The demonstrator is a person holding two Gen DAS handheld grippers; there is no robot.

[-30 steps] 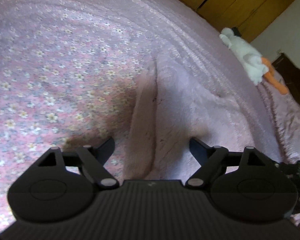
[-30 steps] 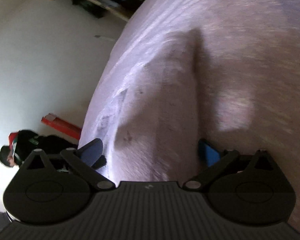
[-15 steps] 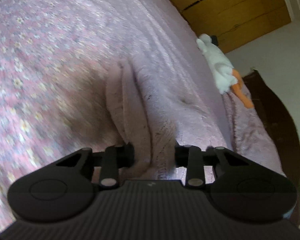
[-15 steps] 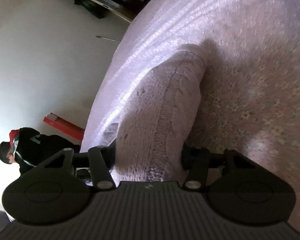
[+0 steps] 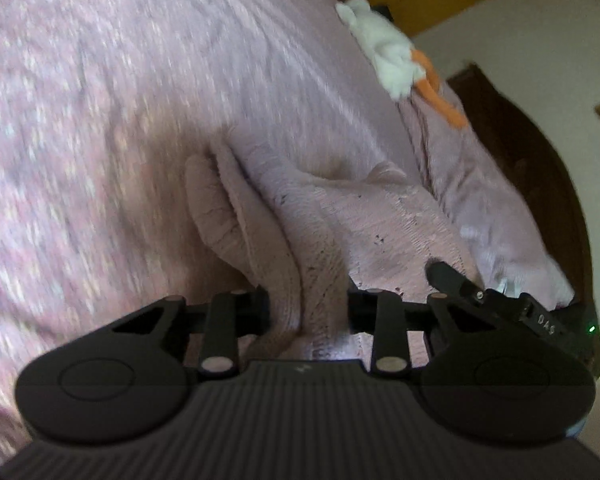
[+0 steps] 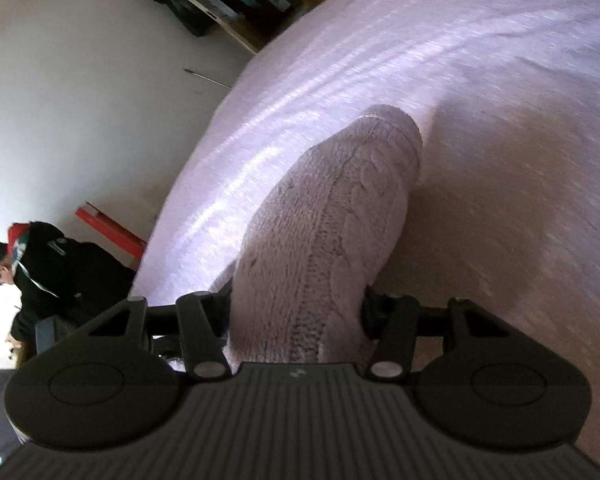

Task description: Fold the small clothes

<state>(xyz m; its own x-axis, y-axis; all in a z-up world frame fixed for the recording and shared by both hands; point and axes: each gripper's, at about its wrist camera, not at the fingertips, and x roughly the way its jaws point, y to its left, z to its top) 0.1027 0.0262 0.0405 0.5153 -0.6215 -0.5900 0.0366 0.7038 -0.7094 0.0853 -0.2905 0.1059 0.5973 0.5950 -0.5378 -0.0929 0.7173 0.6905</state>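
The left gripper (image 5: 306,312) had its fingers clamped on a bunched edge of the pink knit (image 5: 340,216), which filled the gap between them. From there the knit ran up toward 12 o'clock in the left wrist view, folded into several thick layers, and spread out toward 2 o'clock over the bed (image 5: 100,100). The bed carried a pink flowered cover, blurred here. At 1 o'clock, near the bed's far edge, lay a white plush toy (image 5: 384,52) with orange legs. At 3 o'clock the tip of the right gripper (image 5: 452,276) touched the knit.

In the right wrist view, the right gripper (image 6: 296,316) had its fingers closed on the knit (image 6: 332,220) too. The cable-patterned cloth rose from the fingers toward 12 o'clock as a rounded hump, lifted off the bed (image 6: 500,100). At 9 o'clock a person in dark clothes (image 6: 40,264) stood beside the bed.
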